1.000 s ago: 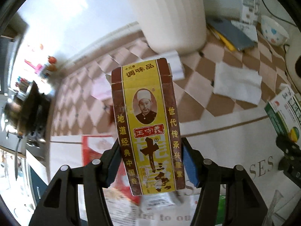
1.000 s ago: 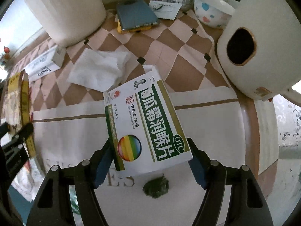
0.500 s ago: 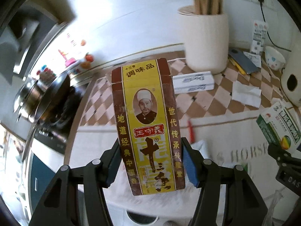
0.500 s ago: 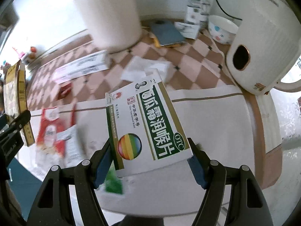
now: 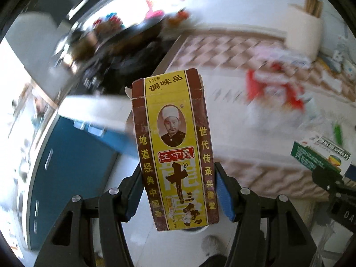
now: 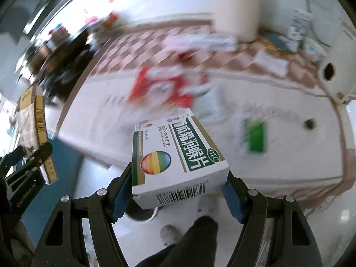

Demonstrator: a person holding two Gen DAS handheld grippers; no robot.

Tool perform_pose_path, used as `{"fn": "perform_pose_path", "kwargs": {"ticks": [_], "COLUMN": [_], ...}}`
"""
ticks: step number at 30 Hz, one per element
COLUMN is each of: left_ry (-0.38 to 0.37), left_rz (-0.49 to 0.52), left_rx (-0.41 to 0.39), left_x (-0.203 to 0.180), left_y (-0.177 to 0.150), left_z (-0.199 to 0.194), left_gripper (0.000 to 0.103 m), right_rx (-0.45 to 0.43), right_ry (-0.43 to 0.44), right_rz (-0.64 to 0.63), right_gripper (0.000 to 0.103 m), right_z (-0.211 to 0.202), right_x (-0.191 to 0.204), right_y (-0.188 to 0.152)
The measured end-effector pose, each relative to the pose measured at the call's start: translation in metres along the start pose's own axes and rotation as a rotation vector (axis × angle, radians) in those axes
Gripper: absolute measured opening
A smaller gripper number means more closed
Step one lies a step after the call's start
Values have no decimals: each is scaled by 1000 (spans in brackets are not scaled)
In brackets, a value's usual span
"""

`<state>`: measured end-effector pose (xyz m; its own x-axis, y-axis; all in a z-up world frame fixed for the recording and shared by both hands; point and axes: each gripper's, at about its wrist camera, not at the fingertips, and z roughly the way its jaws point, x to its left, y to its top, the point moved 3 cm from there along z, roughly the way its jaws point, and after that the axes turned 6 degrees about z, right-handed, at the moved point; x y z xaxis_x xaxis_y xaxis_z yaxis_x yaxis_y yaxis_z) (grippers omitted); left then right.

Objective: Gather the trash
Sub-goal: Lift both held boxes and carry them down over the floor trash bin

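Left wrist view gives us the left gripper [image 5: 178,191] holding a tall yellow and brown spice box [image 5: 172,153]. Its blue-padded fingers [image 5: 223,194] press on the two narrow sides of the lower part of the box, and the box stands upright between them, in the air over the floor and in front of the edge of the surface [image 5: 255,146]. At the far right of this view we see the right gripper [image 5: 329,182] with a green and white medicine box [image 5: 320,155].

In the right wrist view, the right gripper [image 6: 179,189] is closed on this medicine box [image 6: 175,153]. The fingers [image 6: 232,198] hold it from left and right, its printed face is up and its barcode end is toward the camera. The box hangs just in front of the edge of the surface [image 6: 289,160]. At the left edge we see the spice box [image 6: 33,131] in the left gripper [image 6: 26,162].

The background is blurred. On the surface we can still tell a red and white wrapper [image 6: 164,86], a green packet [image 6: 257,140], a small dark scrap [image 6: 309,124] and a white tissue [image 6: 270,63] on the checkered cloth. A white cylinder holder [image 6: 237,11] stands at the back, and a white appliance [image 6: 331,69] at the right.
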<state>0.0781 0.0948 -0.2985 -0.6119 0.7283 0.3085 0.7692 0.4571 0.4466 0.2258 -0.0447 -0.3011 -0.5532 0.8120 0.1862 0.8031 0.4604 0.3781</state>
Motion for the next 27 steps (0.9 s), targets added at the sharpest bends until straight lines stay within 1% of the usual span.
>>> {"fn": "perform_pose_path", "kwargs": {"ticks": [2,4,7,10,12,13,15,17,19,21,22,23,24,25,26,27], "left_ry": [-4,-9,-54,-161,-283,-347,-440,-497,-547,-564,-585,-594,-599,-608,-608,-599], "left_rz": [-39,-66,-126,-198,-271,-327,-406,-495,-552,-586,-601,-614,-621,-627,-633,-632], "left_rx": [60,113,222,335,434,491,562,627,658,700,708,722,726,725,732,739], "left_x": [16,28,39,40,39,38,37,37,36,35,33,32,31,30,29,31], "left_y": [-28,-50,-92,-134,-166,-186,-214,-242,-258,-275,-280,-286,-290,-292,-295,-297], "left_z": [22,44,97,162,216,249,299,353,391,428,440,452,460,465,470,472], "left_gripper": [56,56,56,56,56,56,56,56,57,57,59,68,76,90,95,96], "right_rx": [47,89,176,248,298,322,373,427,470,510,528,554,574,594,616,649], "right_ry": [22,29,41,37,32,28,28,30,33,34,33,37,38,37,40,47], "right_rz": [-36,-70,-122,-164,-183,-186,-187,-178,-177,-185,-182,-184,-186,-185,-187,-196], "right_gripper": [74,74,74,74,74,74,74,74,74,74,74,74,74,74,74,74], "right_z": [17,37,80,129,170,192,236,284,327,367,387,410,423,440,454,468], "right_x": [29,49,79,97,104,106,109,110,115,120,122,125,127,129,132,136], "right_y": [-28,-49,-89,-123,-147,-159,-181,-201,-220,-237,-244,-253,-259,-266,-273,-281]}}
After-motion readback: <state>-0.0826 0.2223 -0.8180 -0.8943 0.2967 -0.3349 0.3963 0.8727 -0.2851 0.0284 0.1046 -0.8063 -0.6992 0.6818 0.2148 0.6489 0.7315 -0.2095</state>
